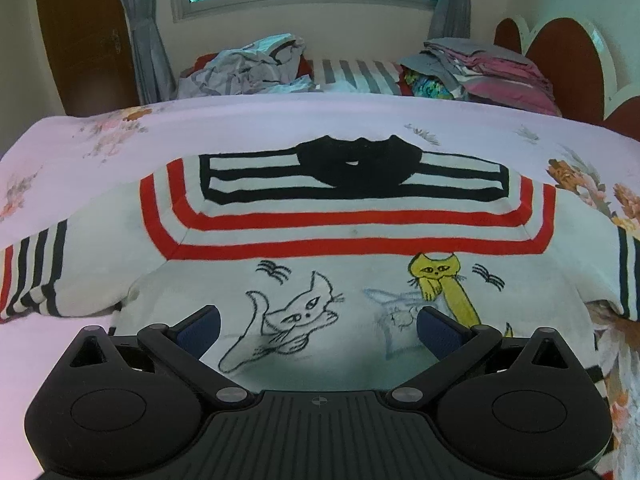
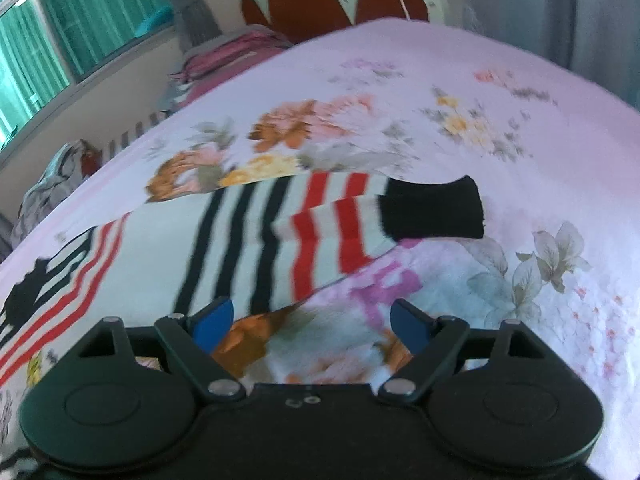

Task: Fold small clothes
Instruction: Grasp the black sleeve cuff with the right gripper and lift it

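Right gripper [image 2: 310,320] wide open, empty, near sleeve [image 2: 304,232]; sleeve's long axis runs ahead-right toward black cuff [image 2: 432,208]. Left gripper [image 1: 318,328] wide, over sweater [image 1: 344,240] hem. Sweater flat on bed [image 1: 240,120]. Right view blurred; contact uncertain.

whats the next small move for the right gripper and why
Probably ease the right gripper forward to the sleeve near its black cuff and close on it. The sweater lies flat on the bed, the sleeve stretched out sideways, and both grippers are open, holding nothing.
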A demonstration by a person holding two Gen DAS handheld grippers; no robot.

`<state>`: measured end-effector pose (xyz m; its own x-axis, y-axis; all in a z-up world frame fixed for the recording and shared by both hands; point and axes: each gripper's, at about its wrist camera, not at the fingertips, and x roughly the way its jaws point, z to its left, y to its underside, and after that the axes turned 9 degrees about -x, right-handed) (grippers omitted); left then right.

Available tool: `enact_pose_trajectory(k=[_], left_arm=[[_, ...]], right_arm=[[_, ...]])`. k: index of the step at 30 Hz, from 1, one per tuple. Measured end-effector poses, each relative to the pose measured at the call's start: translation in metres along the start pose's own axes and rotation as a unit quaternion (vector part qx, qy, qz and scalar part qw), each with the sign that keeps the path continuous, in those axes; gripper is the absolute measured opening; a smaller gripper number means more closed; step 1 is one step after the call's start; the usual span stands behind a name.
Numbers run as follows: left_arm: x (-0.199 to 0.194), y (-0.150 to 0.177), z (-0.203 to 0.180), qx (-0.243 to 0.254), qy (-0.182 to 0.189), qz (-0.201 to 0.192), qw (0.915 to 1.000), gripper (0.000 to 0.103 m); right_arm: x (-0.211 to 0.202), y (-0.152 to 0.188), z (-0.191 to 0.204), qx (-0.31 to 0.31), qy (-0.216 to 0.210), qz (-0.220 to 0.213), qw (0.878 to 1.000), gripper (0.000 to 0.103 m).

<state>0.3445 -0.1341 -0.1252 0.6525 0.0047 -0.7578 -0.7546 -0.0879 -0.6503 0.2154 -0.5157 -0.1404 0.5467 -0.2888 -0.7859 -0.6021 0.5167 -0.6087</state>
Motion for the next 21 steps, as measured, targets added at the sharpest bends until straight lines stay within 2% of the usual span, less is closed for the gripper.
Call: enact_pose_trajectory(k=[6, 9, 11, 14, 16, 21], left_arm=[[0.004, -0.005, -0.004, 0.003, -0.017, 0.001, 0.9999, 0.103], [0.006, -0.007, -0.002, -0.002, -0.019, 0.006, 0.9998, 0.103], [0.006, -0.007, 0.001, -0.004, -0.02, 0.006, 0.9998, 0.103], [0.005, -0.009, 0.007, -0.014, -0.014, 0.001, 0.9998, 0.103], [0.001, -0.011, 0.011, -0.021, -0.006, -0.011, 0.9997, 0.103], [0.001, -0.022, 0.027, -0.044, -0.002, -0.018, 0.9989, 0.103]], right_arm=[[0.028, -0.012, -0.023, 0.057, -0.018, 0.004, 0.998, 0.083], [0.04, -0.019, -0.035, 0.093, -0.023, -0.002, 0.995, 0.074], [0.043, -0.024, -0.038, 0.102, -0.019, -0.014, 0.994, 0.047], [0.043, -0.03, -0.04, 0.109, -0.017, -0.03, 0.993, 0.023], [0.037, -0.035, -0.036, 0.097, -0.015, -0.048, 0.994, 0.014], [0.014, -0.05, 0.005, 0.029, -0.047, -0.098, 0.994, 0.01]])
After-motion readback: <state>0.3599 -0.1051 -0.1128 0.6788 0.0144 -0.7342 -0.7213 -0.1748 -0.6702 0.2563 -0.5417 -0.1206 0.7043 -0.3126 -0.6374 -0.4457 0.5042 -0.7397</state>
